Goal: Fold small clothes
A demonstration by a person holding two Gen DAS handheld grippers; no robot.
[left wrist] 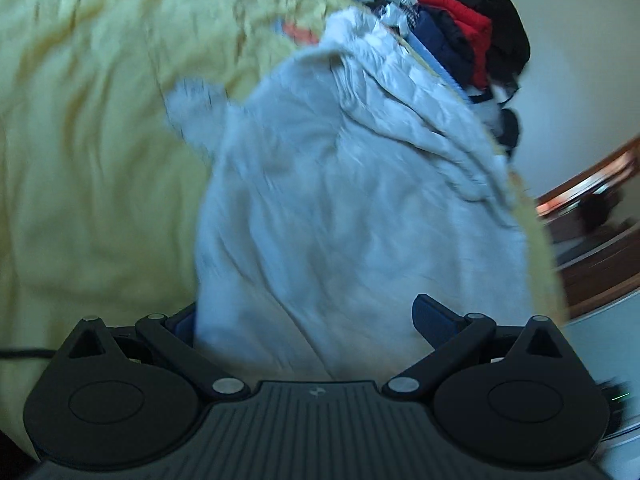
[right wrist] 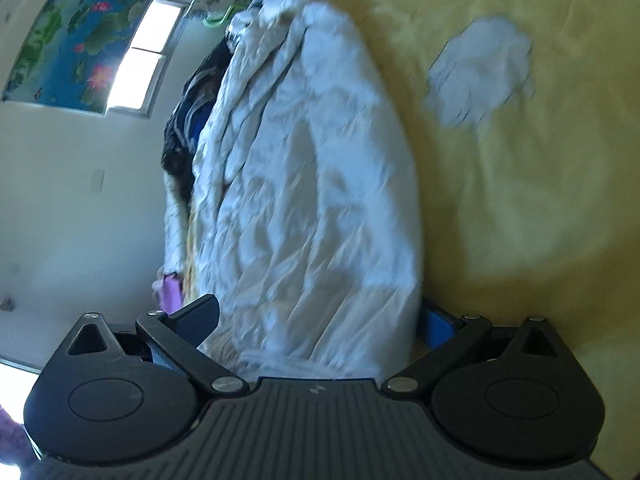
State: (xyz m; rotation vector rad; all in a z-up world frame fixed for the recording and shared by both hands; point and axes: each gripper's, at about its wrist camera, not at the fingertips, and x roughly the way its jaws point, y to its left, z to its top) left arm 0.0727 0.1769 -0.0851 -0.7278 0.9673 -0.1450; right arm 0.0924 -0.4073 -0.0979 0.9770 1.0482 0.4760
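Blurred white garment (left wrist: 340, 208) shows no readable label, seemingly.

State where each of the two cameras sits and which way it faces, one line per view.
Left wrist: on the left gripper, facing along its spread fingers over the white garment on the yellow bedsheet, toward a clothes pile.
Right wrist: on the right gripper, fingers apart, facing the same garment, a wall and a window.
Shared: garment, sheet, small white cloth.
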